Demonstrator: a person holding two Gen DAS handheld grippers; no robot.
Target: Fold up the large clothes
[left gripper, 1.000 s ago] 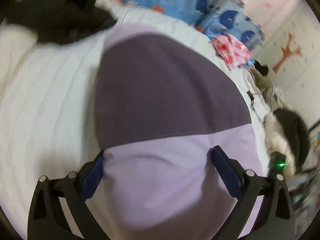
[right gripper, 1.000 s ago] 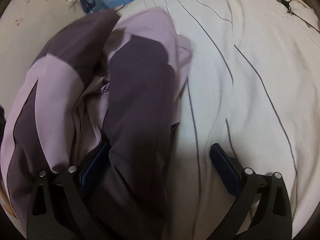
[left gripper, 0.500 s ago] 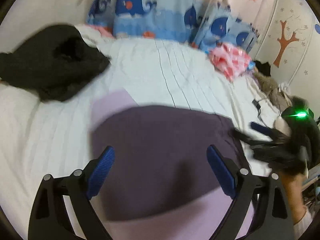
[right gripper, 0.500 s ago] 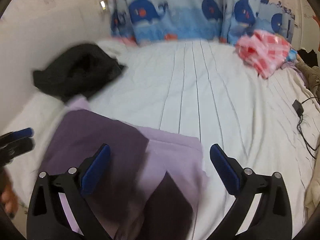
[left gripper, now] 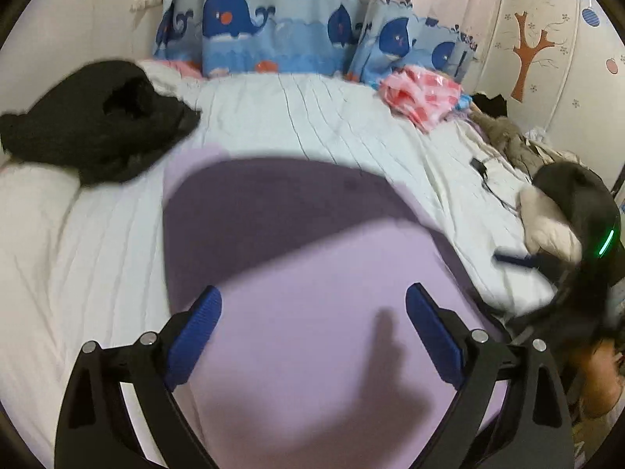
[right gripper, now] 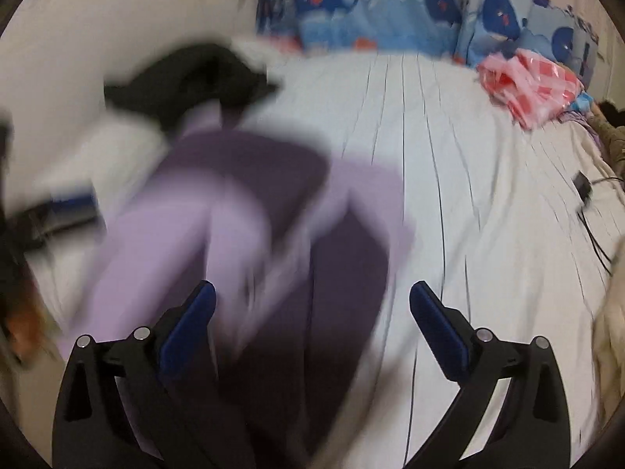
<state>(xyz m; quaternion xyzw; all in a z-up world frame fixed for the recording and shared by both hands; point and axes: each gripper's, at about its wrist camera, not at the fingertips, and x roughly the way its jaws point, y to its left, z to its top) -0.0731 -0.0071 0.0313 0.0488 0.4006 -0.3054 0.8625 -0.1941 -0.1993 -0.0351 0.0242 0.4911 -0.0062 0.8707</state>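
The left gripper (left gripper: 312,324) hangs with its jaws spread wide and nothing between them, directly over the near, pale end of the purple garment (left gripper: 297,273). The right gripper (right gripper: 312,320) is likewise spread and empty, over the garment's right-hand dark panel; that view is badly blurred. The garment lies flat on the white striped bed (left gripper: 343,117), its long axis running from near to far, dark band at the far end. Both grippers sit at its near edge, the left more squarely centred, so the next fold probably carries the near hem toward the far end. A black garment (left gripper: 97,117) lies far left, apart.
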